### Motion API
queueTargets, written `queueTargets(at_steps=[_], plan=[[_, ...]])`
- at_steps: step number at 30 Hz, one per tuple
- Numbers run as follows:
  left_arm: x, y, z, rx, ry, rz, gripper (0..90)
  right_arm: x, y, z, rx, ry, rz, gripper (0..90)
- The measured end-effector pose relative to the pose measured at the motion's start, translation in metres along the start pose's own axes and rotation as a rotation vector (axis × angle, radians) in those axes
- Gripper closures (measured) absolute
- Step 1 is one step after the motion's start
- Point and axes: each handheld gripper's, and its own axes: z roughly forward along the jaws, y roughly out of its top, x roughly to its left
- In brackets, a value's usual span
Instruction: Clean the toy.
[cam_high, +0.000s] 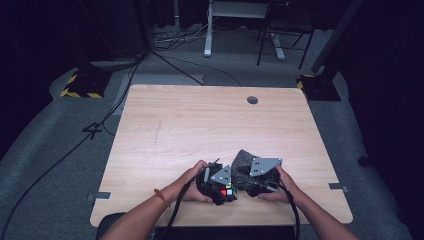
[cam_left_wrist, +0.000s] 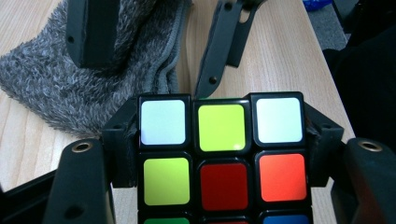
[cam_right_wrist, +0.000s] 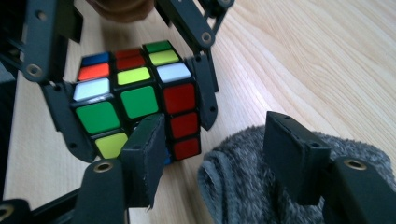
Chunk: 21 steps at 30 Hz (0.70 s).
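Both forearms come in from six o'clock and meet low over the near edge of the table (cam_high: 165, 125), wrists bent inward so the two tools face each other. The left gripper (cam_high: 220, 186) sits at about seven o'clock of the table's middle, hand curled round its body, and its jaws are clamped tight on the puzzle cube (cam_left_wrist: 223, 158), one jaw pressing each side, with white, yellow-green, red and orange stickers facing the left gripper view. The cube hangs just above the wood, close to the front edge. At five o'clock the right hand (cam_high: 285, 187) cradles the right gripper (cam_right_wrist: 215, 154), angled toward the cube; its jaws stand well apart, closed on nothing. One jaw tip sits in front of the cube's lower corner, whether touching I cannot tell, while the other lies over the grey fuzzy pouch (cam_right_wrist: 261, 186). That pouch lies on the table just beside the cube, at roughly one o'clock from it, zip edge toward the cube.
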Motion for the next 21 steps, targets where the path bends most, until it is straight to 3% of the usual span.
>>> queueTargets(at_steps=[2, 5, 10, 13, 17, 19, 21], plan=[[-0.001, 0.002, 0.002, 0.005, 0.003, 0.009, 32.7, 0.000, 0.005, -0.004, -0.040, 0.016, 0.018, 39.7], [0.000, 0.003, 0.002, -0.009, 0.013, -0.001, 32.6, 0.003, 0.014, -0.007, -0.031, -0.020, -0.009, 40.7], [-0.001, 0.005, 0.001, -0.036, 0.024, -0.007, 32.9, 0.003, 0.016, -0.006, -0.052, -0.013, 0.014, 40.9], [-0.002, 0.007, 0.004, -0.054, 0.047, 0.002, 33.2, 0.004, 0.018, -0.007, -0.042, -0.035, -0.003, 40.8], [-0.003, 0.011, 0.009, -0.083, 0.023, 0.014, 33.5, 0.005, 0.022, -0.010, -0.063, -0.048, 0.004, 42.5], [-0.006, 0.013, 0.013, -0.097, 0.003, 0.018, 33.5, 0.007, 0.024, -0.006, -0.040, -0.082, -0.009, 43.3], [-0.008, 0.014, 0.016, -0.107, -0.027, 0.028, 32.7, 0.010, 0.024, 0.001, -0.021, -0.076, -0.023, 44.1]])
